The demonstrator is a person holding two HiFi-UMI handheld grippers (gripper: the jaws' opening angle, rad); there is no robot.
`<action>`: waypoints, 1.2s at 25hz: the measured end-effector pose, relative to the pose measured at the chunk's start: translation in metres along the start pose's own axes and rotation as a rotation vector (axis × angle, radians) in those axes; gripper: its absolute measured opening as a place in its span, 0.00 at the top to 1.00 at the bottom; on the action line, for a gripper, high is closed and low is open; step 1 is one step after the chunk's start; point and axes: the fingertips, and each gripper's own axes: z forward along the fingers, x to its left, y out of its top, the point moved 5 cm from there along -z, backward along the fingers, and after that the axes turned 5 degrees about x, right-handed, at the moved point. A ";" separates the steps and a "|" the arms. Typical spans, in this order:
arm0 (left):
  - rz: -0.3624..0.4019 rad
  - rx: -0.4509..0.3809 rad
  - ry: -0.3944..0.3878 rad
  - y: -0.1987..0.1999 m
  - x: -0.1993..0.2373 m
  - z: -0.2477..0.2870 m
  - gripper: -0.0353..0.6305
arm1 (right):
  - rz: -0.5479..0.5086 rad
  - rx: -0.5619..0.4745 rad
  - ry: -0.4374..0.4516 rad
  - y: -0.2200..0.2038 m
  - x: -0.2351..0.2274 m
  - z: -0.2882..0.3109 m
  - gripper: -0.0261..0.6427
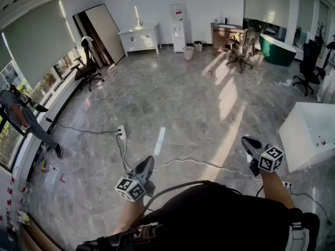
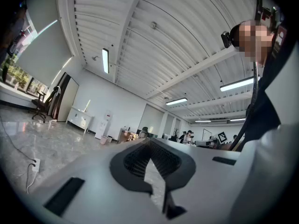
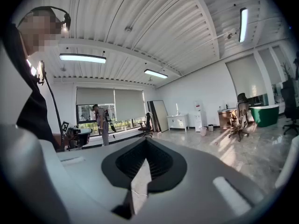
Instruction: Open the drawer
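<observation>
With my left gripper [image 1: 146, 163] and right gripper [image 1: 248, 143] both clenched empty, the white cabinet [image 1: 140, 38] presumably holding the drawer stands well apart, straight ahead by the far wall, on the left gripper's side.

Daylit room as I view it: sunlight patches [image 1: 229, 95] glare on the glossy floor [image 1: 172, 103], ceiling strip lights [image 3: 82, 58] glow, fisheye bends every edge, with black vignetting in both gripper views.
</observation>
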 end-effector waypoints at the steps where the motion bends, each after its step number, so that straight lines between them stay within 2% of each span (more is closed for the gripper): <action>1: 0.000 -0.004 0.000 0.001 0.001 0.000 0.95 | -0.003 0.000 0.001 0.000 0.000 0.001 0.96; 10: -0.009 -0.013 0.004 -0.001 0.005 0.001 0.95 | -0.016 0.004 0.012 0.002 -0.001 0.010 0.96; 19: -0.021 -0.015 -0.007 0.005 0.022 -0.011 0.95 | 0.023 0.007 0.026 0.005 0.015 0.029 0.96; 30: -0.031 -0.015 0.012 0.013 0.065 -0.058 0.95 | 0.024 0.008 0.014 0.010 0.053 0.069 0.96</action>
